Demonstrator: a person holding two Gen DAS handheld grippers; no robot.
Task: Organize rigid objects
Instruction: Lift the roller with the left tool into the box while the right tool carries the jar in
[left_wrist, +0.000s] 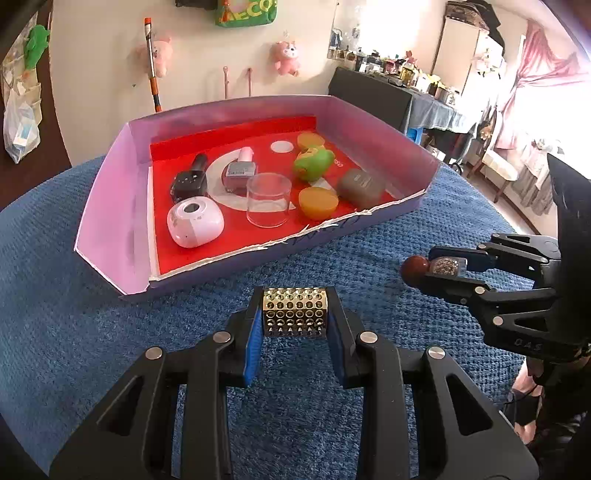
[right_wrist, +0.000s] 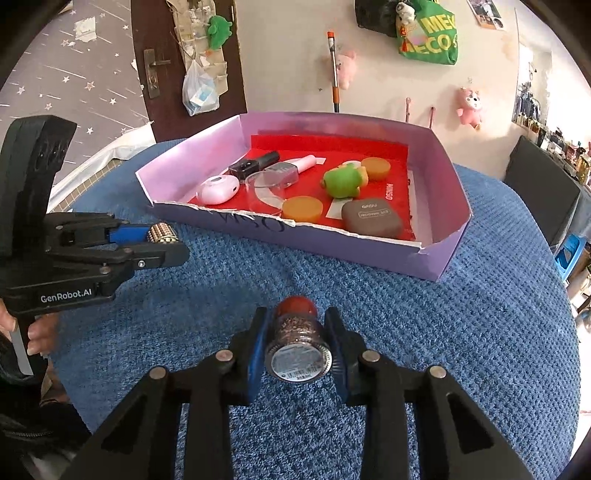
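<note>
My left gripper (left_wrist: 294, 314) is shut on a gold studded cylinder (left_wrist: 294, 312), held just above the blue cloth in front of the box; the right wrist view shows the left gripper (right_wrist: 162, 236) at the left with the cylinder (right_wrist: 162, 233). My right gripper (right_wrist: 297, 332) is shut on a small glitter nail-polish bottle with a red cap (right_wrist: 297, 332). In the left wrist view the right gripper (left_wrist: 447, 267) is at the right with the bottle (left_wrist: 445, 266). The purple box (left_wrist: 107, 206) with a red floor lies beyond both.
Inside the box (right_wrist: 439, 254) lie a white round device (left_wrist: 195, 220), a black gadget (left_wrist: 189, 181), a pink polish bottle (left_wrist: 240, 170), a clear cup (left_wrist: 268, 199), a green toy (left_wrist: 313, 164), two orange discs and a brown case (left_wrist: 360, 186). A blue cloth (left_wrist: 110, 332) covers the table. A person's hand (right_wrist: 40, 332) grips the left handle.
</note>
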